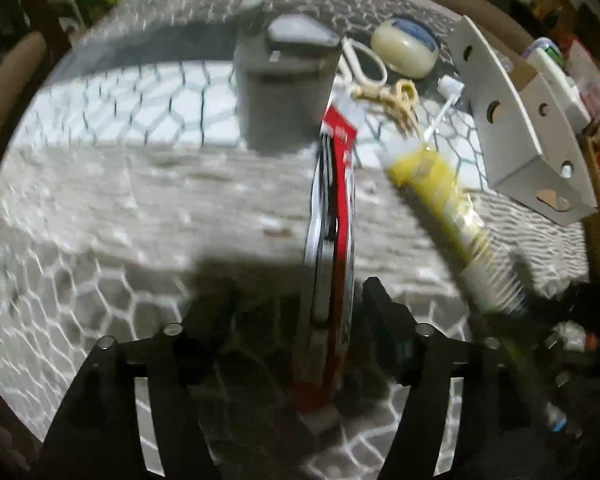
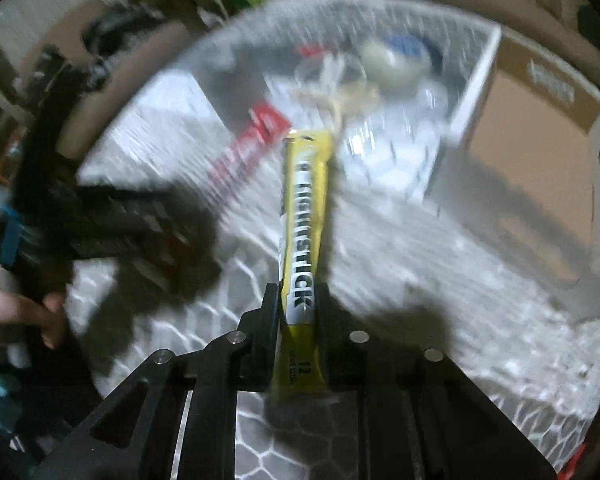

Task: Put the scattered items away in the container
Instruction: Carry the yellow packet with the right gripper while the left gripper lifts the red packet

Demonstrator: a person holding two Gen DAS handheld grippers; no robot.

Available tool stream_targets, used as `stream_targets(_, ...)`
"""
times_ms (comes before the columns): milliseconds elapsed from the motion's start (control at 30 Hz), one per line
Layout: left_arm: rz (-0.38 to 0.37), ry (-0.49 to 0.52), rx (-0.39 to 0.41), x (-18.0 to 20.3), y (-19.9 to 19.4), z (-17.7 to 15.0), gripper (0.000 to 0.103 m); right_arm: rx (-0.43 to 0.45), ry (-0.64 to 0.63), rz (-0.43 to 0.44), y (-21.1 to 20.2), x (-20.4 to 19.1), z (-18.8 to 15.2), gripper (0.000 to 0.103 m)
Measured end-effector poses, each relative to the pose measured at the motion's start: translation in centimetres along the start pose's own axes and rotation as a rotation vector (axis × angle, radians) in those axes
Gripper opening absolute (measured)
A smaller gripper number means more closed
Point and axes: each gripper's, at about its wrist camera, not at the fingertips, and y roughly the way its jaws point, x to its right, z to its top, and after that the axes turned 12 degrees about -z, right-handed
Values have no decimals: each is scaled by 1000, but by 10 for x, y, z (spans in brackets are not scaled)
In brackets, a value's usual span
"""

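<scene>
Lightstick packet (image 2: 303, 236), yellow: your right hand-held gripper (image 2: 298, 304) pinches its lower end, packet pointing forward toward cardboard box (image 2: 532, 184). Left hand-held gripper (image 1: 296, 300) spread; red-and-white packet (image 1: 334, 216) stands edge-on between fingers (image 1: 384, 304), no pad pressing it. Beyond on patterned table (image 1: 100, 200): grey canister (image 1: 278, 92), tape roll (image 1: 404, 46), white scissors (image 1: 362, 62), beige cord (image 1: 396, 98). Your hand (image 2: 16, 312) at left edge of right view. Both views blurred.

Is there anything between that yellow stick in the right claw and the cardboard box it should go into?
Nothing visible blocks it. The right claw grips the yellow light stick; the cardboard box lies open to its right, with only bare patterned mat between them.
</scene>
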Motion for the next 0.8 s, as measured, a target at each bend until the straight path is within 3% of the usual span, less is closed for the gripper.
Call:
stream_targets(67,62,60,4,12,6,4,73,17,15,-7,1,2,0,53)
stream_targets(133,112,107,-2,23,13,4,73,54,32,-25,-4,6,2,73)
stream_targets(267,111,161,-3,37,24,3,72,115,38,-7,-12,6,11,73)
stream_targets(333,101,160,-2,38,26,4,64,109,26,-10,-8,2,13,73)
stream_targets(533,109,126,10,20,20,-4,64,97,-108,-53,-9,-30,13,72)
stream_targets(600,101,120,9,14,21,-4,64,103,-158,-78,-11,-36,9,68)
stream_targets(667,95,127,14,13,20,-5,64,94,-193,-56,-10,-42,4,55)
stream_targets(733,103,146,22,16,20,-7,63,73,-223,-63,-6,-48,-2,49)
stream_targets(767,101,154,23,19,20,-8,59,65,-245,-89,-2,-52,-3,47)
stream_targets(800,86,155,21,20,20,-8,48,56,-270,-117,3,-56,-5,45)
